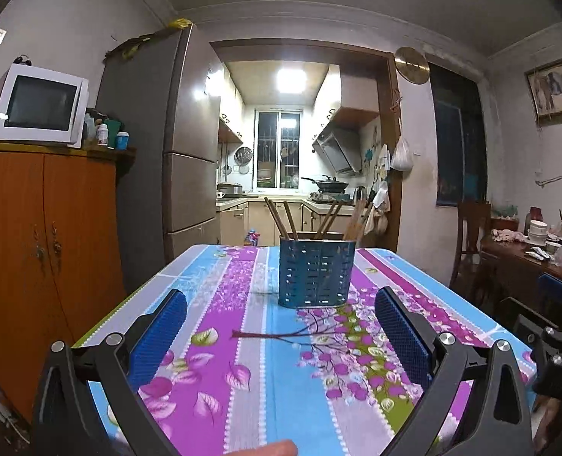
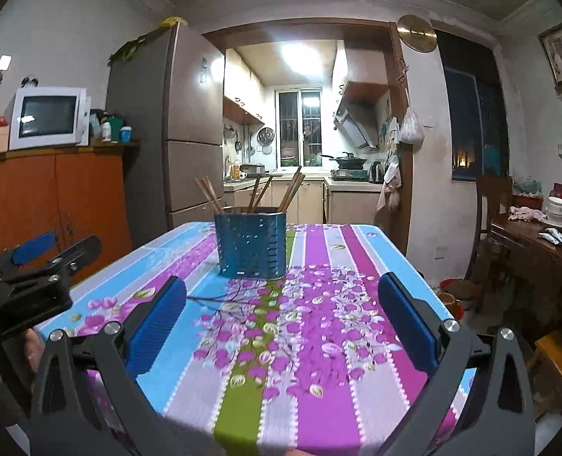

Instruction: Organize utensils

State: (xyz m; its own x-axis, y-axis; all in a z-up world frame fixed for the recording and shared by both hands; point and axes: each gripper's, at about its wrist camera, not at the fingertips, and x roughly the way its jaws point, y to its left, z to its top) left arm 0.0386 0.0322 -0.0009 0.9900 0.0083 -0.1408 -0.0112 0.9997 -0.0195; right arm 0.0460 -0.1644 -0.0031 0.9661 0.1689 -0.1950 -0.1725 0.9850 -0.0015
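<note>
Both jaws spread wide and empty, blue utensil holder [image 1: 314, 273] of chopsticks [image 1: 281, 217] well ahead on floral tablecloth [image 1: 243, 342]

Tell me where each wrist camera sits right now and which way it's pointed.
Left wrist: behind the open left tool, facing across the floral tablecloth at the blue perforated utensil holder; a fingertip shows at the bottom edge.
Right wrist: behind the open right tool, further right, facing the same way; the left tool and a hand show at left.
Shared: the holder with wooden chopsticks, tablecloth, kitchen doorway.
</note>
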